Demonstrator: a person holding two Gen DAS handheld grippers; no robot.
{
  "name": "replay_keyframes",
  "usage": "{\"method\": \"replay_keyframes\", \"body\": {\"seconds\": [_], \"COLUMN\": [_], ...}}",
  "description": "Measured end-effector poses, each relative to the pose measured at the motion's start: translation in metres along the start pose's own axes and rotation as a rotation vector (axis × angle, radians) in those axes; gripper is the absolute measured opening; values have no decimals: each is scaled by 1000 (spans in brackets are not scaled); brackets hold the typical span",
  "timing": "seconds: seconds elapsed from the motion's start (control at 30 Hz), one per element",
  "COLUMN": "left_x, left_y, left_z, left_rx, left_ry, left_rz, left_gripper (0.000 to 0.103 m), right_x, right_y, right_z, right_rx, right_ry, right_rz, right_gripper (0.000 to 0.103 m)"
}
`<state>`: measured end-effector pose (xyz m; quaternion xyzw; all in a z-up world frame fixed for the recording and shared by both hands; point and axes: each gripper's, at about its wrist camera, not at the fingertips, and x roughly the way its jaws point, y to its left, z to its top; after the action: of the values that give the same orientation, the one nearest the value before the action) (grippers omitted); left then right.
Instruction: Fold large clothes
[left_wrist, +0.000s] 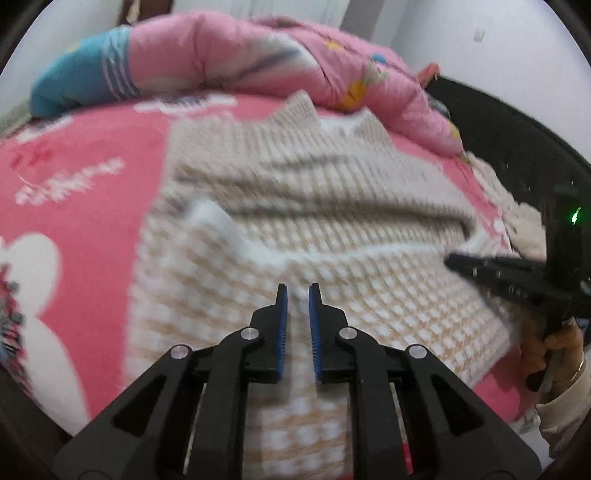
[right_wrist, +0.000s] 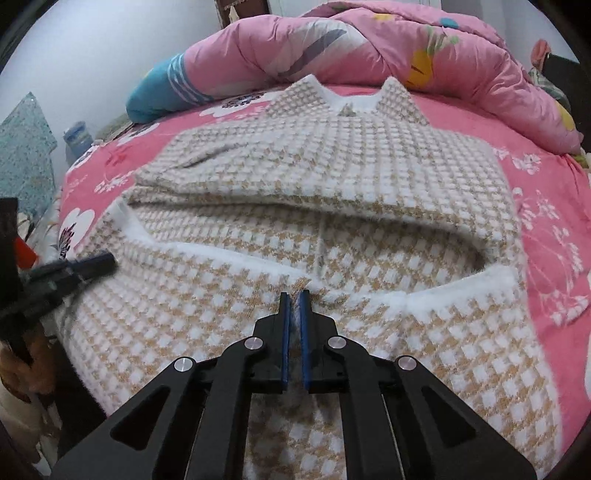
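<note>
A large beige-and-white houndstooth sweater lies spread on the pink bed, collar at the far end; it also fills the blurred left wrist view. My right gripper is shut on a pinch of the sweater's lower fabric, with fuzz showing between the blue pads. My left gripper hovers over the sweater's lower left part with a narrow gap between its pads and nothing in it. Each gripper shows at the edge of the other's view, the left and the right.
A pink floral bedsheet covers the bed. A crumpled pink quilt with a blue part lies along the far side. A white wall and a teal cloth stand to the left.
</note>
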<state>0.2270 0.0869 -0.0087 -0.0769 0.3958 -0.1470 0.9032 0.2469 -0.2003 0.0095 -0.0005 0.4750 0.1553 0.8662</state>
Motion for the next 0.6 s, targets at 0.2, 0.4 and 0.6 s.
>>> {"method": "replay_keyframes", "body": {"seconds": [0.2, 0.4, 0.6], "left_x": [0, -5, -15], "left_y": [35, 39, 50], "left_z": [12, 8, 15], "left_rx": [-19, -7, -62], "left_ry": [18, -5, -36], "left_rz": [184, 187, 207], "left_gripper": [21, 7, 7], "right_x": [1, -4, -21], "right_y": [-3, -1, 12], "right_z": [1, 0, 13], "right_rx": [5, 3, -36], "right_ry": [-4, -22, -102], "right_rz": [10, 15, 0], "right_gripper": [5, 5, 5]}}
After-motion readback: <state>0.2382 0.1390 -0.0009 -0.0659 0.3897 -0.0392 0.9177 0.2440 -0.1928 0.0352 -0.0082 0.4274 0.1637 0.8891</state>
